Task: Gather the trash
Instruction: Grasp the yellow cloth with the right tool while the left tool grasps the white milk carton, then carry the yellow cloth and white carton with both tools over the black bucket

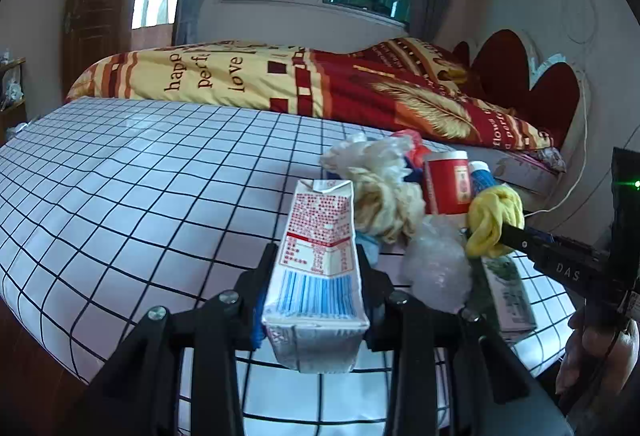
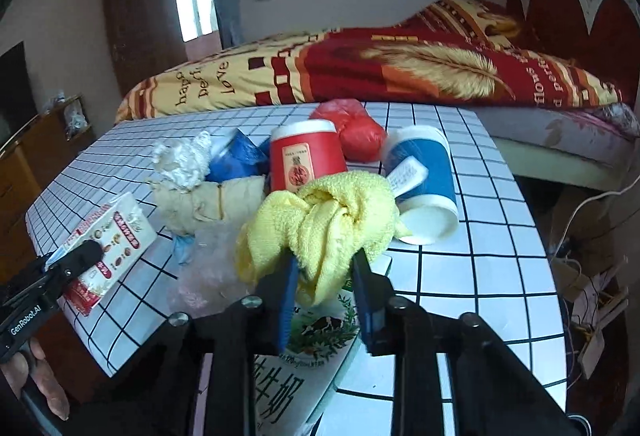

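Yellow cloth (image 2: 320,220) sits knotted between your right gripper (image 2: 324,276) pads, and your left gripper (image 1: 316,276) clamps the milk carton (image 1: 316,268), both over the gridded table (image 1: 120,196). Lifting the cloth could topple the red cup (image 2: 306,156) and blue cup (image 2: 424,176) touching it. The flat carton (image 2: 320,336) beneath is largely hidden.

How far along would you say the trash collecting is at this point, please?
Nothing looks cleared away yet. In hand: the left gripper clamps the milk carton, and the right gripper pinches the yellow cloth. Left on the table: the red cup, blue cup, red bag and crumpled wrappers.
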Demonstrator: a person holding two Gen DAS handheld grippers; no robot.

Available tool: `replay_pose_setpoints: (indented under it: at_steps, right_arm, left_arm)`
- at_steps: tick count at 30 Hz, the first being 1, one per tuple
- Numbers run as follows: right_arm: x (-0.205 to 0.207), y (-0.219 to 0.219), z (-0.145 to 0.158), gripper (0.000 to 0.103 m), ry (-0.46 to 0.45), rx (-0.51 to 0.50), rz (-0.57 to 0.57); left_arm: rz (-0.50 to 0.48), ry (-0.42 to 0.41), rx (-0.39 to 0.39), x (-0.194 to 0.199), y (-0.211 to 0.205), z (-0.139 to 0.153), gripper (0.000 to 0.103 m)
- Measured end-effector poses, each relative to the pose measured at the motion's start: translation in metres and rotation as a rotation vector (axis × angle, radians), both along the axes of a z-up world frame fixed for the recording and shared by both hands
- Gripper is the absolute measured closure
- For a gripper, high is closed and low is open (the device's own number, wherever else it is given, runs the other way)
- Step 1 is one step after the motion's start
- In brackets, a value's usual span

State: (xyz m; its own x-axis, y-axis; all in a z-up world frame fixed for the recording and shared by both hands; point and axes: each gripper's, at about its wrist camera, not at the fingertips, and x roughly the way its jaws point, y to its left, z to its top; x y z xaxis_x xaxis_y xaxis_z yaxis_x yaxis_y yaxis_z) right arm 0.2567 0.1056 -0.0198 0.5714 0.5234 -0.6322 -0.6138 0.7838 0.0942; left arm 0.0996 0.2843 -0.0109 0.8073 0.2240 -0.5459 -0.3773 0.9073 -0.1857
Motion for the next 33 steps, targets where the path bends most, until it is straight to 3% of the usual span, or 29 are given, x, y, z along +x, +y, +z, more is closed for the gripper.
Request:
replay_pose_setpoints:
  at_steps: [9,15,19,24,33]
  right_arm:
    - [-0.032,-0.030,0.027,0.078,-0.110,0.037,-0.010]
    - [-0.028,-0.056,0.032,0.077,-0.156,0.016,-0.067]
    - [0.003,-0.082,0.035,0.077,-0.120,0.038,-0.140]
    - [0.005,-0.100,0.035,0.078,-0.124,0.034,-0.166]
    - [-0.039,-0.139,0.033,0.077,-0.134,0.044,-0.195]
  left_arm:
    - [-0.058,-0.024,0.051,-0.005,-0.030,0.016,0.067]
    - [-0.090,-0.033,0.063,-0.004,-0.043,0.020,0.067]
    - [-0.101,-0.041,0.078,-0.004,-0.050,0.022,0.067]
    - [-0.112,-0.040,0.073,0.002,-0.056,0.019,0.067]
    - [-0.204,-0.072,0.097,0.009,-0.104,0.033,0.067]
